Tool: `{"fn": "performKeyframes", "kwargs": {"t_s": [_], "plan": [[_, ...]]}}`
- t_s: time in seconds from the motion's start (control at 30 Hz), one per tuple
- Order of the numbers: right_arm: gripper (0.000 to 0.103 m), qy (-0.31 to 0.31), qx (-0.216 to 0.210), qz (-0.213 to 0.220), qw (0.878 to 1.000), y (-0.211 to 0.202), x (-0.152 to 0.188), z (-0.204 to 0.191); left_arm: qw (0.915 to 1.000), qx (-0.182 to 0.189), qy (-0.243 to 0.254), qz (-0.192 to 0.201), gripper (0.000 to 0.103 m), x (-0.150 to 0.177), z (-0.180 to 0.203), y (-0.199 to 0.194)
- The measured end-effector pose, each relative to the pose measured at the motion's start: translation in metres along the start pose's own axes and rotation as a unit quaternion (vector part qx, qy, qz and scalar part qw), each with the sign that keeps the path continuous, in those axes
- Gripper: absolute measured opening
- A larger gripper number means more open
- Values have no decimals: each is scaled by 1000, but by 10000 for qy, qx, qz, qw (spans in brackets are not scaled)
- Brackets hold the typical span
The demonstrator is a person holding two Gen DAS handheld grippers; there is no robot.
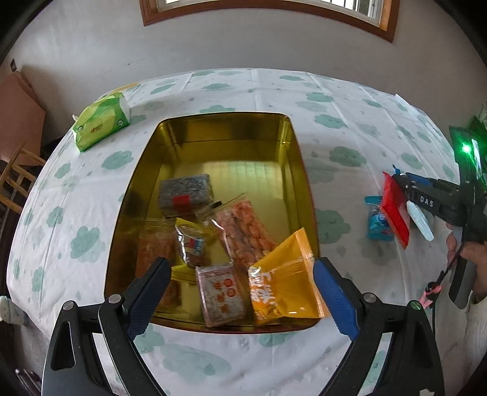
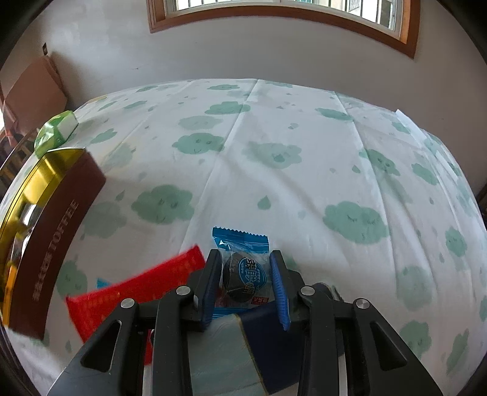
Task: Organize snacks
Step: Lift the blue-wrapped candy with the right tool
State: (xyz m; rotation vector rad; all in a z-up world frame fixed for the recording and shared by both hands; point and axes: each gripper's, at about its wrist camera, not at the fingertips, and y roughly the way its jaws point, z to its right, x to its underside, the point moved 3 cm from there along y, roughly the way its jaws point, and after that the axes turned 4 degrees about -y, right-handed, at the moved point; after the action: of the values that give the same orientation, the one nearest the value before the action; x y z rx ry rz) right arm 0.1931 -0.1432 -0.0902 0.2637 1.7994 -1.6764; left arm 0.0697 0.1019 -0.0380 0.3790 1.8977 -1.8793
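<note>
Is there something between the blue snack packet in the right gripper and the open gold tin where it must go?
Only the red packet lies beside the blue snack packet, toward the gold tin. Lifted over it, the tin's open top looks free.

Tablecloth (image 2: 274, 128) white with teal cloud and raindrop print. Tin (image 1: 292, 143) shiny gold inside, brown outside with gold lettering. Tissue pack (image 1: 102, 123) lime green and white. Snack bags: orange bag (image 1: 283, 283), red packet (image 2: 137, 289), blue wrapper (image 2: 243, 243) round dark cookie. Gripper pads (image 2: 278, 283) blue, black frames. Window frame (image 2: 283, 15) brown wood.
</note>
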Motion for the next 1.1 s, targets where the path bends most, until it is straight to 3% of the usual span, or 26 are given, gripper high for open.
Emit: {"fn": "performKeyframes", "kwargs": {"t_s": [0.37,0.67,0.83,1.1], "plan": [[32,-315,2,201,9993,-40,30,-3,9995,155,266,66,93,3,26,-8],[31,12,-57,649,9979,-71,31,10,9975,249,654,114,93,4,58,-8],[31,279,161,748,9967,-84,38,34,9952,420,876,147,93,0,82,-4],[31,740,789,469,9930,-79,70,87,9902,641,1240,78,93,-6,122,10]]}}
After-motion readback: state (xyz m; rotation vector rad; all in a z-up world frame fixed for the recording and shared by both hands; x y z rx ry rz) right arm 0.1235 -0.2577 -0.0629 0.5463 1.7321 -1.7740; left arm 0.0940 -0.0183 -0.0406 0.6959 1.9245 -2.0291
